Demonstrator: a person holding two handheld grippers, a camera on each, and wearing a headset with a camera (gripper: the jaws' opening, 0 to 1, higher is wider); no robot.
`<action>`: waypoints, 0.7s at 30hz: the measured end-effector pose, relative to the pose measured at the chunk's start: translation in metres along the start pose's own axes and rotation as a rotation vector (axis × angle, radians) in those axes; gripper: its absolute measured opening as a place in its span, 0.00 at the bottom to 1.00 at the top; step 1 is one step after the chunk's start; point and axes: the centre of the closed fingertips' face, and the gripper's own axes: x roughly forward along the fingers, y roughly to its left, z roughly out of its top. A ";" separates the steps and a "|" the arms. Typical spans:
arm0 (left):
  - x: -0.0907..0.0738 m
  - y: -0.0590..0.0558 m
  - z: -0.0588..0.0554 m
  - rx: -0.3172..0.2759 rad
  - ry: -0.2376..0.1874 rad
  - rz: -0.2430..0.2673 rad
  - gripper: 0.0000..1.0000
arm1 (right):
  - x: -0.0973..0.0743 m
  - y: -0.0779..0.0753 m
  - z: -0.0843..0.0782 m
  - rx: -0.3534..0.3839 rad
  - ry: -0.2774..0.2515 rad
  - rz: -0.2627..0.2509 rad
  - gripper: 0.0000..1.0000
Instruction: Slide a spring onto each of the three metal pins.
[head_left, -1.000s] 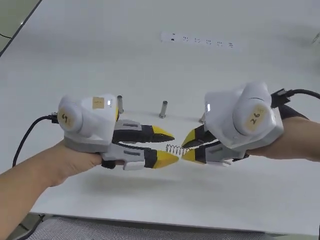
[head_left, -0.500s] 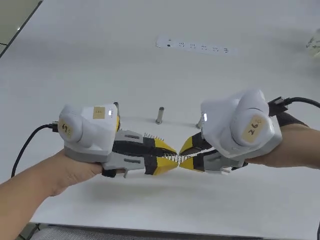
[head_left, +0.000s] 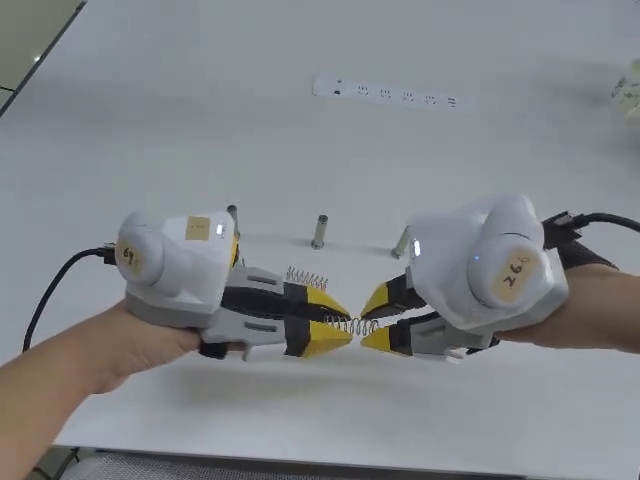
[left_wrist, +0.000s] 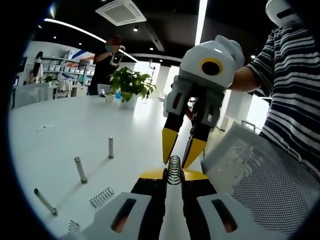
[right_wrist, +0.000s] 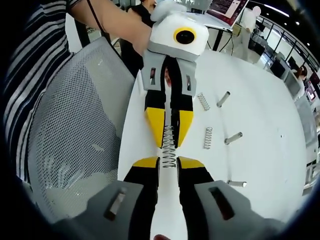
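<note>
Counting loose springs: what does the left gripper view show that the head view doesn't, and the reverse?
Left gripper view adds a second loose spring at its bottom edge and a mesh chair back. Head view adds the power strip. Both show three bare pins, one loose spring, and the held spring clamped by the left gripper and right gripper.
</note>
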 end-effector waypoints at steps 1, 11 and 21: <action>0.000 0.000 -0.001 -0.002 0.002 -0.003 0.08 | 0.000 0.001 -0.001 0.004 -0.005 -0.001 0.17; -0.002 -0.002 -0.003 -0.005 0.013 -0.014 0.08 | -0.002 -0.001 -0.002 0.027 -0.046 -0.022 0.16; 0.000 -0.004 -0.002 -0.004 0.017 -0.022 0.08 | 0.001 0.003 -0.001 0.030 -0.061 0.008 0.13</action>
